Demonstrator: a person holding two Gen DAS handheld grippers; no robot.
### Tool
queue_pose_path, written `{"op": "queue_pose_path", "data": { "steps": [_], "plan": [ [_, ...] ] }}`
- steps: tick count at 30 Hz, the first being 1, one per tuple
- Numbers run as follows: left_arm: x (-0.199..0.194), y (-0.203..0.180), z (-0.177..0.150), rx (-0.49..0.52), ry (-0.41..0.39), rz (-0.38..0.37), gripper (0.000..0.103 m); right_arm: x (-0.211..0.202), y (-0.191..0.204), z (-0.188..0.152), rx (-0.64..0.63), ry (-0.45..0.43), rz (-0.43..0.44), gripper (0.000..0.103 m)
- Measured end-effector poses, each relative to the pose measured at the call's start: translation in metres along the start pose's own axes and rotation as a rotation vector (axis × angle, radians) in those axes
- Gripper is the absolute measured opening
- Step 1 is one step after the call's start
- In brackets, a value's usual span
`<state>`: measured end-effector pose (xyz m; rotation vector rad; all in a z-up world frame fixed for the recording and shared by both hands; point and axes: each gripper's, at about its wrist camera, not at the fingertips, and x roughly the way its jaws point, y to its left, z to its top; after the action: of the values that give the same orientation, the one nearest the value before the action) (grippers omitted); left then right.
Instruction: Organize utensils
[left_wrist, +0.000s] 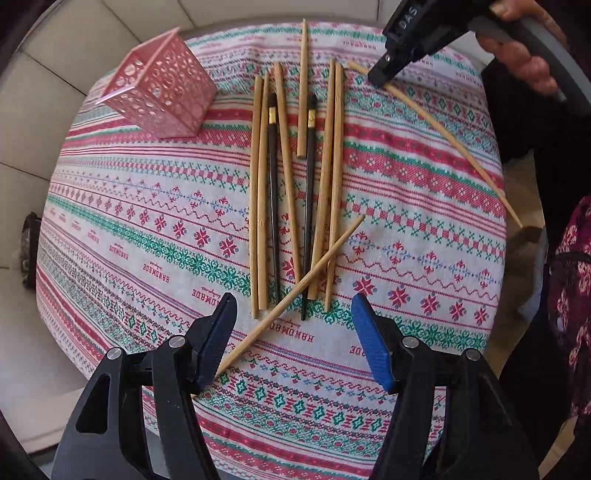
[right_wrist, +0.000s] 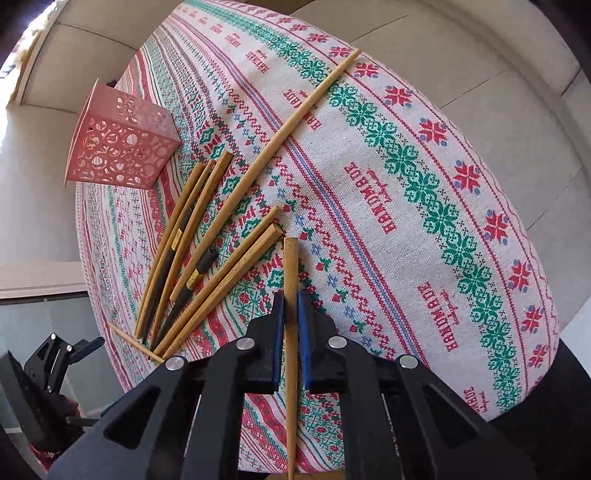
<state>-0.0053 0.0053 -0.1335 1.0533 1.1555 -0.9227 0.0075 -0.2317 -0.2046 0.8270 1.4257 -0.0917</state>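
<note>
The right claw (right_wrist: 291, 314) is clamped on one bamboo chopstick (right_wrist: 290, 266). The left claw (left_wrist: 293, 325) stands wide, gripping nothing, above the remaining chopsticks (left_wrist: 291, 192), which lie grouped on the patterned desk (left_wrist: 424, 236). The pink holder (left_wrist: 162, 96) stands beside them.

Left wrist view looked straight down from above the patterned tablecloth (left_wrist: 147, 229), its own blue-padded fingers (left_wrist: 218, 339) at the bottom edge; it sat fairly high, taking in nearly the whole round table; right wrist view looked steeply down and across from the opposite side, closer to the cloth (right_wrist: 424, 206). Both shared the row of chopsticks (left_wrist: 291, 199) (right_wrist: 192, 266) and the pink basket (left_wrist: 162, 96) (right_wrist: 122, 147); each caught the other gripper at its frame edge (left_wrist: 380, 75) (right_wrist: 79, 349).
</note>
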Motion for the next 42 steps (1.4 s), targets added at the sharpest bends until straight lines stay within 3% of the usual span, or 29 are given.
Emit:
{"op": "queue_pose_path", "data": {
  "steps": [5, 7, 9, 13, 15, 19, 21, 24, 30, 37, 42],
  "plan": [
    [0.022, -0.008, 0.009, 0.152, 0.141, -0.062, 0.052, 0.001, -0.002, 0.0, -0.006, 0.042, 0.038, 0.008],
    [0.032, -0.01, 0.013, 0.182, 0.188, -0.082, 0.038, 0.001, -0.008, -0.004, -0.011, 0.059, 0.056, 0.008],
    [0.042, -0.007, 0.016, 0.193, 0.214, -0.086, 0.032, -0.005, -0.015, 0.0, -0.01, 0.073, 0.077, 0.008],
    [0.052, 0.009, 0.018, 0.18, 0.224, -0.116, 0.024, -0.011, -0.031, 0.003, -0.002, 0.089, 0.107, 0.008],
    [0.055, 0.014, 0.018, 0.167, 0.226, -0.097, 0.016, -0.012, -0.034, 0.006, 0.001, 0.092, 0.113, 0.008],
    [0.052, 0.02, 0.015, 0.087, 0.179, -0.069, 0.012, -0.013, -0.039, 0.006, 0.003, 0.088, 0.118, 0.008],
    [0.042, 0.014, 0.004, 0.016, 0.117, -0.032, 0.007, -0.015, -0.039, 0.004, 0.003, 0.082, 0.121, 0.008],
    [0.013, 0.017, -0.01, -0.132, -0.04, 0.01, 0.006, -0.023, -0.036, -0.006, -0.036, 0.058, 0.147, 0.008],
    [-0.063, 0.032, -0.044, -0.461, -0.393, 0.127, 0.006, -0.065, -0.016, -0.033, -0.213, -0.103, 0.201, 0.008],
    [-0.113, 0.015, -0.029, -0.706, -0.717, 0.185, 0.005, -0.128, 0.003, -0.064, -0.399, -0.298, 0.22, 0.008],
    [-0.143, 0.011, -0.023, -0.803, -0.854, 0.215, 0.005, -0.174, 0.018, -0.075, -0.456, -0.418, 0.243, 0.008]
  ]
}}
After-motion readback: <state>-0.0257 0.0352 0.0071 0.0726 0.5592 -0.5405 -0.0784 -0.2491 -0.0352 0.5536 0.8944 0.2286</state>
